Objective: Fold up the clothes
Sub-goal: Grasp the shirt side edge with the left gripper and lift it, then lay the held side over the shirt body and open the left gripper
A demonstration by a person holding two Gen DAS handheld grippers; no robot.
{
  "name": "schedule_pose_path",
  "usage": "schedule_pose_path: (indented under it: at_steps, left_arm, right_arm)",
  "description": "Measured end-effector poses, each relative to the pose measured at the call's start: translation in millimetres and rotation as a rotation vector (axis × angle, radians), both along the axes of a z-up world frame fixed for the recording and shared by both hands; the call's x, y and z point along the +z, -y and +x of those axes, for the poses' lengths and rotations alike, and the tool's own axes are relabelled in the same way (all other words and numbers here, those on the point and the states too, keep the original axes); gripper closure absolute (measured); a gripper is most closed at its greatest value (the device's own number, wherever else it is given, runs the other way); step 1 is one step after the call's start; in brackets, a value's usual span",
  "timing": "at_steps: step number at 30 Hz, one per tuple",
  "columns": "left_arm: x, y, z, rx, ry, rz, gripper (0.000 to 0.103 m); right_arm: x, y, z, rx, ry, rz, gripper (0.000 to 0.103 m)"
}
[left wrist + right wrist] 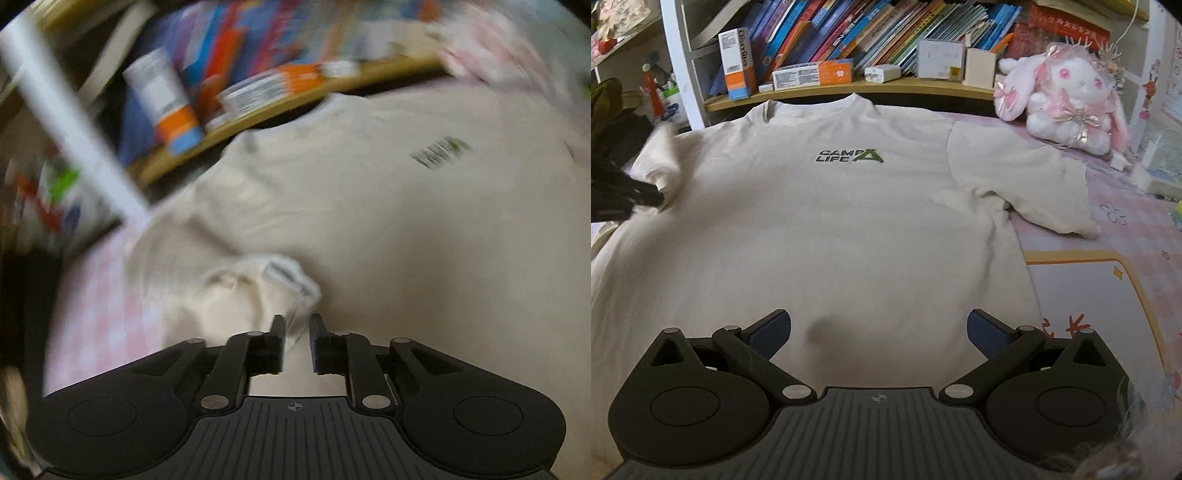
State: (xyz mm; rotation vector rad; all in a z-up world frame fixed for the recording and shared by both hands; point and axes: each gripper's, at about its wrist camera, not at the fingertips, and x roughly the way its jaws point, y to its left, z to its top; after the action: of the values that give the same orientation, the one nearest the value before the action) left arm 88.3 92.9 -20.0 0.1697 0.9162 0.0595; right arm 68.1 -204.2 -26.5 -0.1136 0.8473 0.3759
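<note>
T-shirt (827, 221), cream, lies front up and spread flat on the pink checked bench (1108, 236). Right gripper (879, 332) hovers over its hem, jaws wide apart, nothing between them. Left gripper (297, 328) is at the bunched left sleeve (258, 280); jaws narrowly parted, cloth in the gap, grip unclear through blur. Beyond the collar: shelf (886, 88) with books (871, 33); plush rabbit (1067, 99) far right.

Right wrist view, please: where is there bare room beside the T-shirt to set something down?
Free: the pale mat right of the T-shirt, bordered by its hem side, below the right sleeve. Crowded: the plush rabbit behind that sleeve and the shelf of boxes and books past the collar.
</note>
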Motion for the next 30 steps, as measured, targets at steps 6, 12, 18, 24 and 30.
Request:
schedule_pose_path:
  at_steps: [6,12,18,24,30]
  left_arm:
    - [21,-43,-19,0.243,0.155,-0.255,0.033]
    - [27,-75,7,0.438,0.257,-0.391,0.033]
    - [6,-82,71,0.559,0.228,-0.313,0.091]
    - [4,-34,110,0.285,0.176,-0.302,0.072]
    - [10,-55,79,0.303,0.231,-0.368,0.032]
  right_arm:
    - [-10,8,0,0.035,-0.019,-0.005,0.000]
    - [-12,6,0,0.069,0.002,-0.023,0.000]
    - [-12,8,0,0.088,0.005,-0.022,0.000]
    - [-12,8,0,0.095,0.000,-0.025,0.000]
    - [-12,8,0,0.091,-0.001,-0.024,0.000]
